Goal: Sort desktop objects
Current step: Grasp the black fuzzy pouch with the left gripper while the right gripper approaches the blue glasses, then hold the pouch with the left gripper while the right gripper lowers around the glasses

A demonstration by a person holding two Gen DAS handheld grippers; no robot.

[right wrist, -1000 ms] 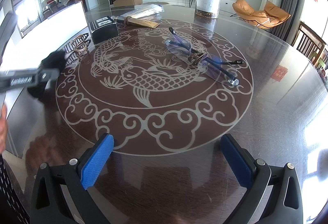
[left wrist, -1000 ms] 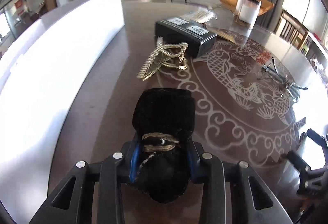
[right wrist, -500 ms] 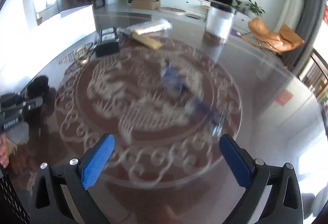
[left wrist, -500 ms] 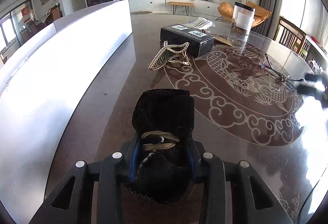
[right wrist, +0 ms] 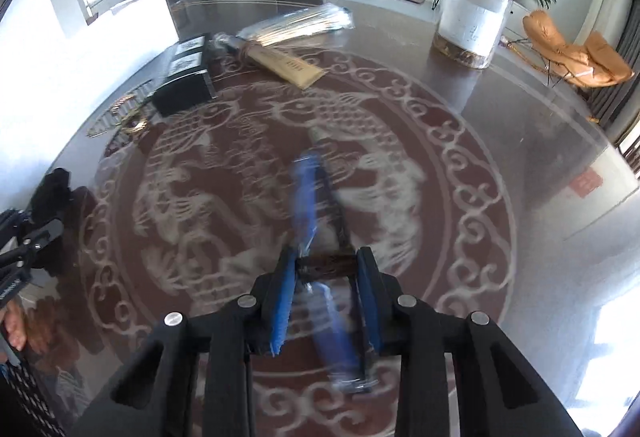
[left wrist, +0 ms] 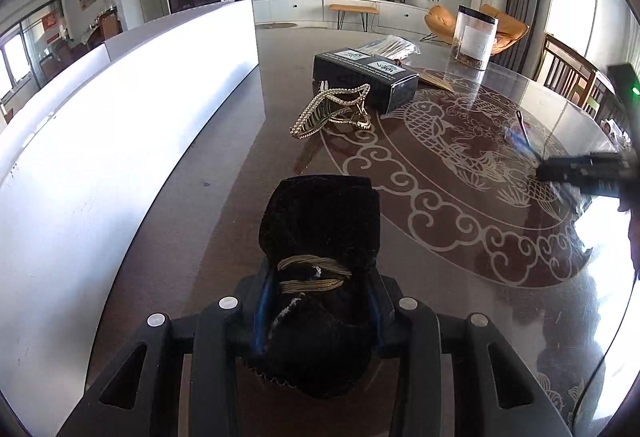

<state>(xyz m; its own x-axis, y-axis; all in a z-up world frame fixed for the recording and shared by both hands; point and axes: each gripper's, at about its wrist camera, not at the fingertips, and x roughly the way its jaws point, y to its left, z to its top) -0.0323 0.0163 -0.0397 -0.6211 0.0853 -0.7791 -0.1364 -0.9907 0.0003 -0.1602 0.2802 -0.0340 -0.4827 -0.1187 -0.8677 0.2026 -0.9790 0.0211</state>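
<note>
My left gripper (left wrist: 318,301) is shut on a black velvet drawstring pouch (left wrist: 320,229) tied with a gold cord, held just above the table near its left edge. My right gripper (right wrist: 326,269) is shut on the bridge of a pair of blue-framed glasses (right wrist: 306,197), blurred by motion, over the middle of the fish pattern. The right gripper (left wrist: 588,173) also shows at the right in the left wrist view. The pouch and left gripper (right wrist: 48,205) show at the far left in the right wrist view.
A gold beaded hair clip (left wrist: 332,113) lies by a black box (left wrist: 364,75). Behind are a plastic-wrapped bundle (right wrist: 296,23), a tan packet (right wrist: 286,67) and a clear jar (right wrist: 470,15). A white panel (left wrist: 120,109) runs along the left edge.
My right gripper moved forward over the table and closed on the glasses; it was open a second ago. My left gripper keeps hold of the pouch and has tilted up slightly.
</note>
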